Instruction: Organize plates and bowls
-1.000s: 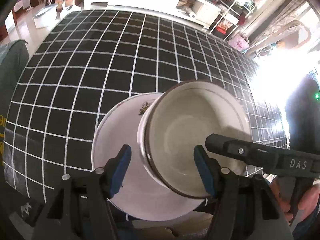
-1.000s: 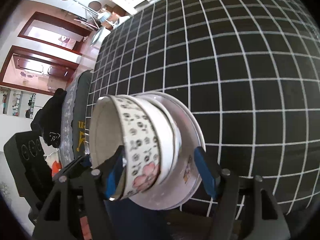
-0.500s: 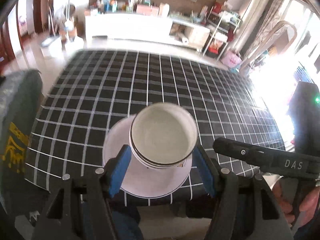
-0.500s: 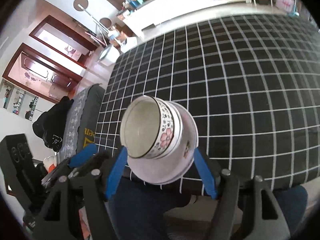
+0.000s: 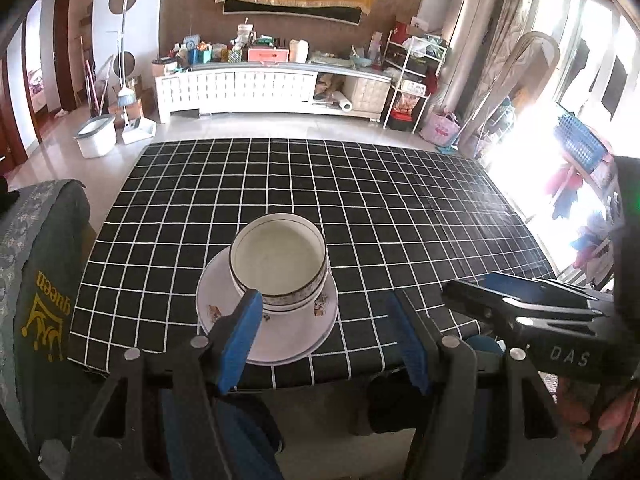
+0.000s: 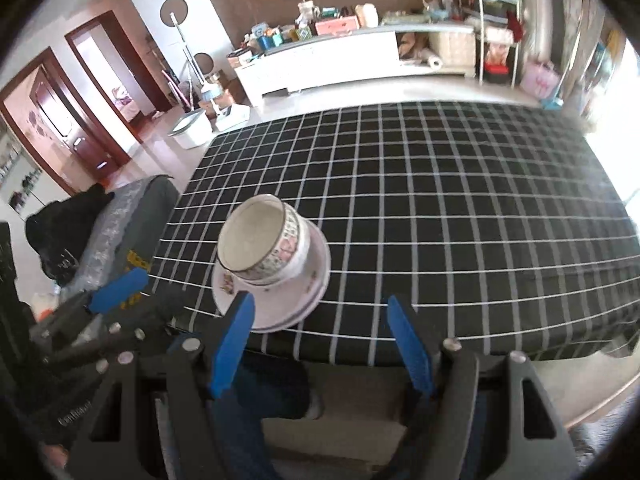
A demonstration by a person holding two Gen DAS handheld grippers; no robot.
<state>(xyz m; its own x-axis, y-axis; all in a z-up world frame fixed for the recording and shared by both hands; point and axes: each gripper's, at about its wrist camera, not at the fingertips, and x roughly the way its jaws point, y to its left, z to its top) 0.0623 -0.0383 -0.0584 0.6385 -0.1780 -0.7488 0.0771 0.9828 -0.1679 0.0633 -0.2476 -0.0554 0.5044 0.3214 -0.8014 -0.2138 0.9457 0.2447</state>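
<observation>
Compared with half a second ago, both grippers have pulled back and up from the table, so the dishes look smaller and more of the room is visible. The left gripper (image 5: 326, 334) has its jaws wide apart and holds nothing; its left finger (image 5: 240, 340) overlaps the plate in the picture, but I think it does not touch it. The right gripper (image 6: 322, 340) is also spread wide and empty. The stacked bowls (image 5: 279, 266) stand upright on the plate (image 5: 288, 340), near the front edge of the table (image 5: 360, 200) with its black checked cloth. A grey chair (image 5: 36, 280) stands beside the table on the left. Farther away is a white cabinet (image 5: 240, 88) by the wall.
</observation>
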